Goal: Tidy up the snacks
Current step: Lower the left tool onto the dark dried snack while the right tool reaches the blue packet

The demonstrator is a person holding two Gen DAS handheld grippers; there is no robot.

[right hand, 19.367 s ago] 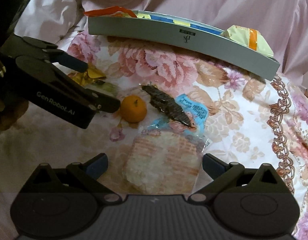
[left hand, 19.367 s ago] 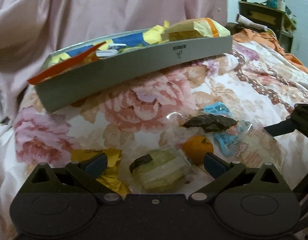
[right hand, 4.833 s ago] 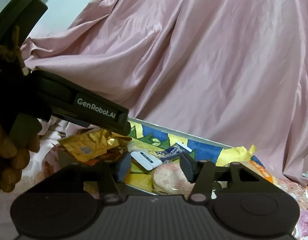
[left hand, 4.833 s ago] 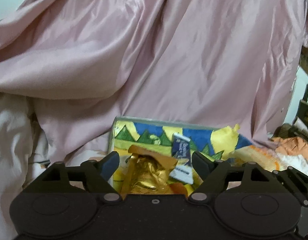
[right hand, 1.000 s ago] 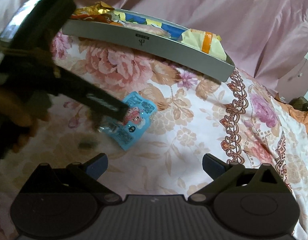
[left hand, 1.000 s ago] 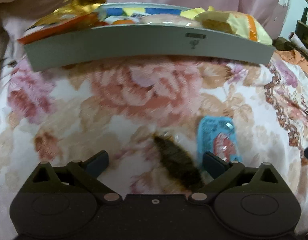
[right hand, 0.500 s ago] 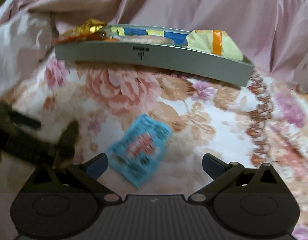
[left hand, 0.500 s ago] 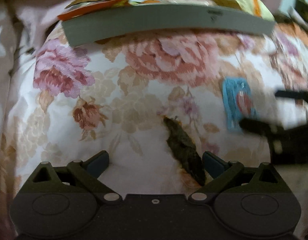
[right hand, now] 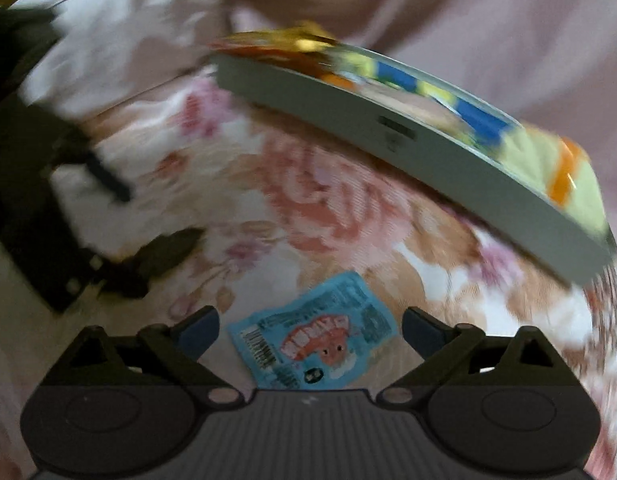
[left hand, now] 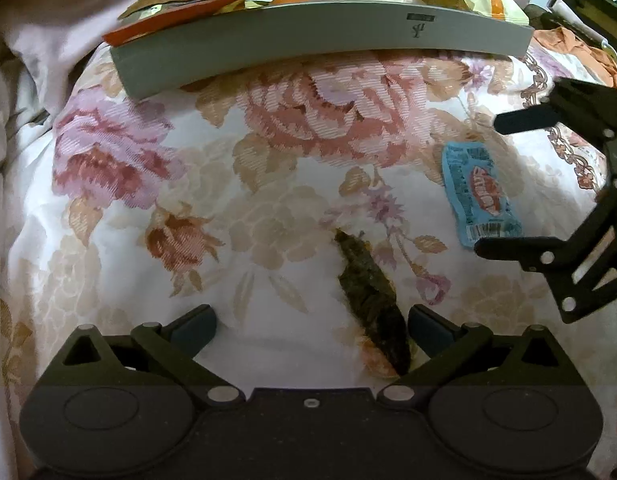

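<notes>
A dark seaweed-like snack packet (left hand: 370, 300) lies on the floral bedspread, just inside the right finger of my open left gripper (left hand: 310, 326). A blue snack packet (left hand: 478, 192) rests to its right, between the fingers of my open right gripper (left hand: 486, 184), which enters from the right edge. In the right wrist view that blue packet (right hand: 316, 344) sits between the open fingers of the right gripper (right hand: 310, 332), and the dark packet (right hand: 164, 254) shows at the left by the left gripper (right hand: 108, 220). A grey tray (left hand: 328, 36) at the back holds several snack bags.
Pink satin fabric (left hand: 48, 20) rises behind and left of the tray. Orange cloth and dark furniture (left hand: 588, 8) stand at the far right. The floral bedspread (left hand: 168, 200) stretches bare to the left of the dark packet. The right wrist view is blurred by motion.
Both grippers have dropped from the tray to the bedspread. In the last half second the right gripper closed in over the blue packet and the left one neared the dark packet.
</notes>
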